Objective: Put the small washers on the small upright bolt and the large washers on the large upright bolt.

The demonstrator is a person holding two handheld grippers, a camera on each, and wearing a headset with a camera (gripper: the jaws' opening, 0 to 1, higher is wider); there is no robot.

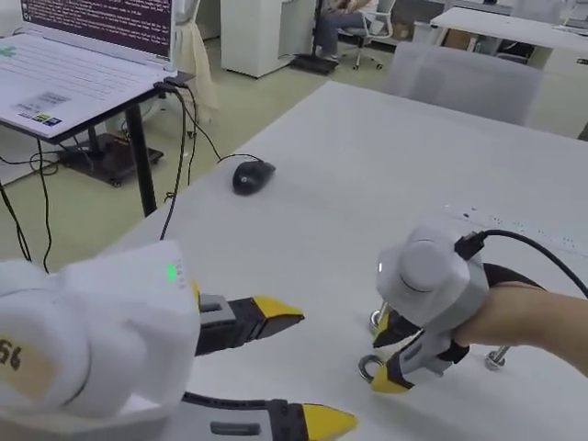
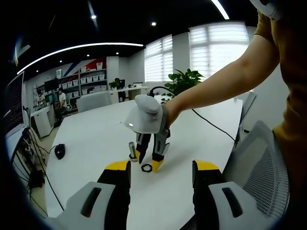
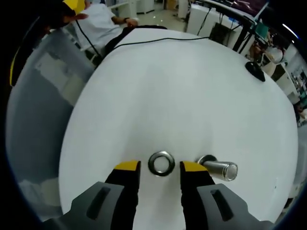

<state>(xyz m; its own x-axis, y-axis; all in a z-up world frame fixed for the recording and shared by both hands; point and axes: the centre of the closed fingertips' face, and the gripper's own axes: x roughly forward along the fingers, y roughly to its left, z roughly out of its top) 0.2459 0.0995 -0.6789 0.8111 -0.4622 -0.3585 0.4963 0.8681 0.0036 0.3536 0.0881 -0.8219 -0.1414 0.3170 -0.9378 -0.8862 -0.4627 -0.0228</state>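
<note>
The right tool is held low over the bench, its jaws apart on either side of a washer lying flat. An upright bolt is seen just beside the washer. The left tool is held nearby, jaws spread, nothing gripped.

Right tool with rounded grey housing, black jaws tipped yellow, black cable behind, left tool white-bodied with green light, orange short sleeve

We count two grippers, the left gripper and the right gripper. Two bolts: large bolt, small bolt. One loose washer, one mouse, one laptop.
</note>
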